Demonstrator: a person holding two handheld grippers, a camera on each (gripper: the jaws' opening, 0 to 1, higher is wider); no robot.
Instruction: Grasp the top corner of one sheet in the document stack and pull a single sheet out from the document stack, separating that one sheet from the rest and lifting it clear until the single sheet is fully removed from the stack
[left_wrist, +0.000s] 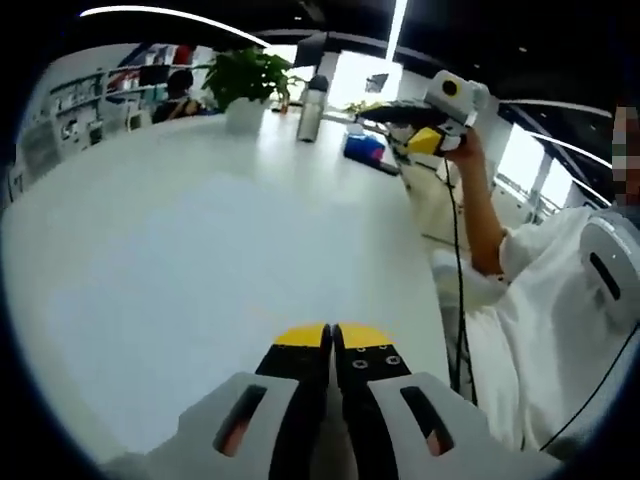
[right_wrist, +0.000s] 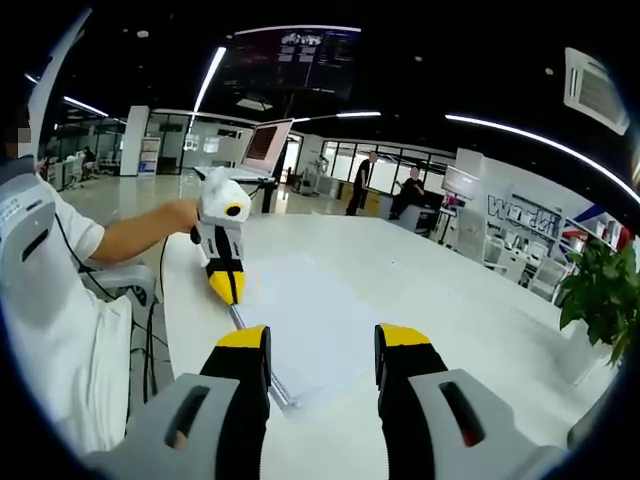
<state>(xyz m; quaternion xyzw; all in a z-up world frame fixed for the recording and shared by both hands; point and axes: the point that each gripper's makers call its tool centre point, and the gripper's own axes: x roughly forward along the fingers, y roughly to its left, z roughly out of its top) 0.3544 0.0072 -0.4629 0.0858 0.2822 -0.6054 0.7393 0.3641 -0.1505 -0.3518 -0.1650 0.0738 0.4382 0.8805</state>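
The document stack (right_wrist: 315, 315) lies flat on the white table (right_wrist: 480, 330), a pale sheet area with a thin dark edge strip near its closest corner. My right gripper (right_wrist: 322, 340) hovers over that near edge, open, with nothing between its jaws. A hand holds my left gripper (right_wrist: 226, 285) above the stack's left edge, yellow tips together. In the left gripper view the left gripper (left_wrist: 331, 336) is shut over the bare-looking table (left_wrist: 200, 250), no paper visible between its jaws. The right gripper (left_wrist: 425, 138) is raised at the far right, held in a hand.
A potted plant (left_wrist: 245, 85), a grey bottle (left_wrist: 312, 105) and a blue object (left_wrist: 363, 148) stand at the table's far end. A person in white (left_wrist: 540, 330) sits at the table's side. Another plant (right_wrist: 600, 290) stands at the right; a laptop (right_wrist: 265, 145) sits behind.
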